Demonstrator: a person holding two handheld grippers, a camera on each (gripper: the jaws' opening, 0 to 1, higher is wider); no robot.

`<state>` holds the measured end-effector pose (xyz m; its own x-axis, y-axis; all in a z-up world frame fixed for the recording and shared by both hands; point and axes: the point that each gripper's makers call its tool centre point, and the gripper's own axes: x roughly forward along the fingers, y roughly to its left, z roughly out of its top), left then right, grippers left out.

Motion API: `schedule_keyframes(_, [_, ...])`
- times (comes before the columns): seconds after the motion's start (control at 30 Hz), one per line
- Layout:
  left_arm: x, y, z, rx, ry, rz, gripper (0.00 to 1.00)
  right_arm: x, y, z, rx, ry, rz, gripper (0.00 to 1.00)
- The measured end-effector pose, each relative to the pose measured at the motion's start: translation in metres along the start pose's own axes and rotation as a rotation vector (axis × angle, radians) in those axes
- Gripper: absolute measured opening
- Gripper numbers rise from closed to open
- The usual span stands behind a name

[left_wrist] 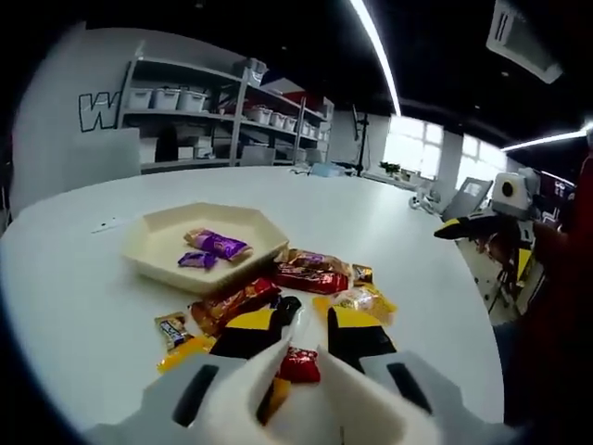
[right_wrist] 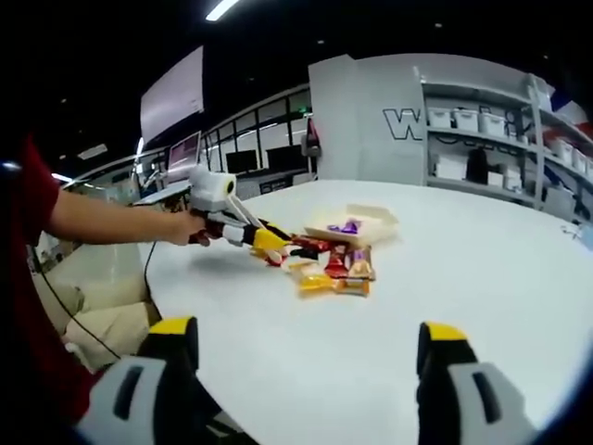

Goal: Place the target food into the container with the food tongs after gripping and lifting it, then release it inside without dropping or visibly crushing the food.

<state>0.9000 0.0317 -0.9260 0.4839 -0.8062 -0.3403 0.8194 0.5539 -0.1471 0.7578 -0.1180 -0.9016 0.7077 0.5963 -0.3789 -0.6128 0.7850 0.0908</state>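
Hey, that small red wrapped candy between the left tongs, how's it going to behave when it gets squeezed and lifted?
The red candy looks small, so probably light. Its shiny wrapper suggests it could slip between the left tongs, whose tips sit close around it. It lies flat on the white table, so rolling seems unlikely. Whether it crushes easily I cannot tell.

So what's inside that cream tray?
The cream hexagonal tray on the white table holds two purple-wrapped candies: a bigger one and a smaller one. Its near wall hides part of the tray floor.
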Motion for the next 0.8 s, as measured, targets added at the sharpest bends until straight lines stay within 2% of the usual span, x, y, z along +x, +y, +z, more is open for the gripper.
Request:
schedule_keyframes(0.13, [-0.001, 0.004, 0.002, -0.061, -0.001, 0.028, 0.19, 0.0, 0.002, 0.002, -0.004, -0.004, 0.004, 0.98])
schedule_keyframes(0.27, [-0.001, 0.003, 0.0, -0.073, 0.0, 0.023, 0.19, -0.001, 0.002, 0.002, -0.007, -0.004, 0.005, 0.98])
schedule_keyframes(0.53, [-0.003, -0.005, 0.012, -0.042, 0.004, 0.018, 0.2, -0.003, 0.0, -0.001, 0.0, -0.002, -0.004, 0.98])
schedule_keyframes(0.7, [-0.005, -0.002, 0.022, -0.01, -0.016, 0.036, 0.2, -0.003, -0.002, 0.0, 0.003, -0.007, -0.011, 0.99])
schedule_keyframes(0.8, [-0.007, 0.005, 0.026, -0.024, -0.029, 0.049, 0.2, -0.003, -0.002, -0.001, 0.002, -0.004, -0.011, 0.99])
